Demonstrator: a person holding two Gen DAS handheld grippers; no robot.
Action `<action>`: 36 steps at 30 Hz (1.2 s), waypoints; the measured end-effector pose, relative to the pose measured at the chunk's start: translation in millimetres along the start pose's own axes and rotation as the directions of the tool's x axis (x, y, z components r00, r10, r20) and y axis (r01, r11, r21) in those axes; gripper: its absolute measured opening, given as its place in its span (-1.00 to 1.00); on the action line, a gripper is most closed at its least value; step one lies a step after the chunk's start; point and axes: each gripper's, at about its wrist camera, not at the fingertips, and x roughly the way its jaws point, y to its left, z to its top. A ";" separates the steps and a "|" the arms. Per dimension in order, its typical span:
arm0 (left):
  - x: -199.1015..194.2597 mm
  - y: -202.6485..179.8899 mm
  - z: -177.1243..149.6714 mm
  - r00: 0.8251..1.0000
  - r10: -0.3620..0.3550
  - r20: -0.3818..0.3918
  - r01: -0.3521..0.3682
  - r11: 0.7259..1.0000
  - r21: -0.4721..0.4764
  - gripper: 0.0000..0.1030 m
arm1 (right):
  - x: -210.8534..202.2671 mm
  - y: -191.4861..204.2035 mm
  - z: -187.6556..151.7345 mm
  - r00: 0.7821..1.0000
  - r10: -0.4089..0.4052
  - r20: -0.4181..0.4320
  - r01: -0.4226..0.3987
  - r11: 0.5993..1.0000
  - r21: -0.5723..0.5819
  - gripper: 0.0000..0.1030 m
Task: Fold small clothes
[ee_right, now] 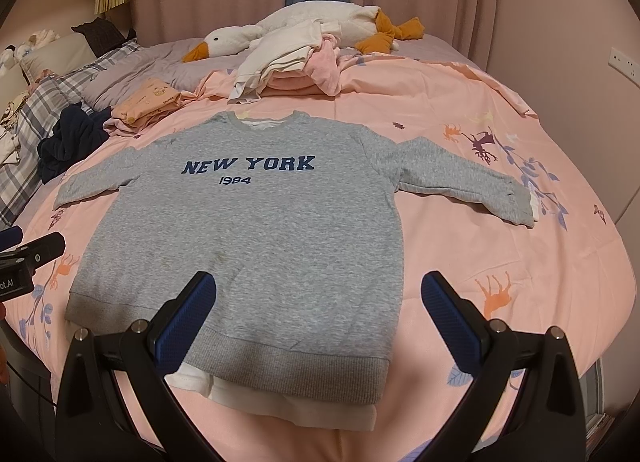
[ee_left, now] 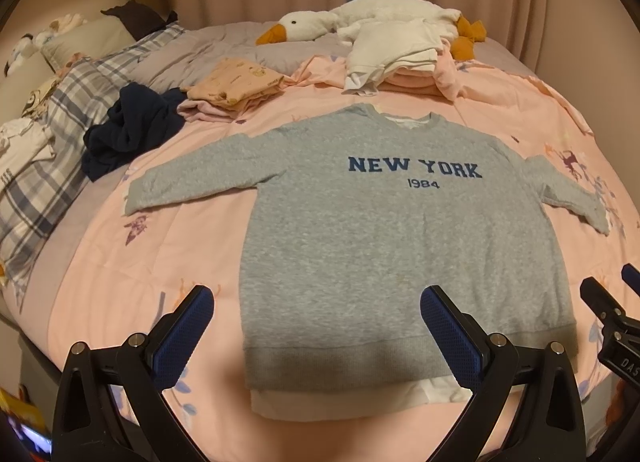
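Sweatshirt (ee_left: 404, 230) looks soft, floppy and light on the bed (ee_left: 132, 262), best pinched at a cuff (ee_right: 520, 204) or hem corner; both tools (ee_left: 316, 332) (ee_right: 318, 326) gape wide, empty.

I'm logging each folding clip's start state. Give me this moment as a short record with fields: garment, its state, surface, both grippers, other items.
garment: grey sweatshirt, "NEW YORK 1984" on the chest
state: laid flat, front up, both sleeves spread out, unfolded; white hem shows below the waistband
surface: pink printed duvet
left gripper: open, holds nothing, over the hem
right gripper: open, holds nothing, over the hem
other items: navy garment crumpled; folded peach clothes; goose plush
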 end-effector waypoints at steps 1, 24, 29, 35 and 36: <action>0.2 -0.3 0.2 1.000 0.002 0.000 -0.002 1.000 0.000 0.98 | -1.5 1.5 0.2 1.000 0.001 0.000 -0.001 1.000 0.001 1.00; 18.7 -6.3 0.4 0.999 -0.023 -0.042 0.023 1.000 0.006 0.98 | 9.4 -9.0 0.0 1.000 0.006 -0.013 -0.006 1.000 0.025 1.00; 47.0 10.0 1.9 0.986 -0.130 -0.106 0.118 0.986 -0.114 0.98 | 25.5 -44.4 -2.9 0.994 0.106 -0.031 -0.098 0.979 0.181 1.00; 77.6 25.9 1.5 0.961 -0.225 -0.158 0.184 0.953 -0.240 0.98 | 59.9 -135.3 -23.2 0.988 0.156 -0.020 -0.126 0.861 0.493 0.99; 81.9 28.0 1.3 0.958 -0.235 -0.166 0.187 0.947 -0.261 0.98 | 65.8 -152.6 -28.2 0.988 0.154 -0.015 -0.121 0.833 0.540 0.99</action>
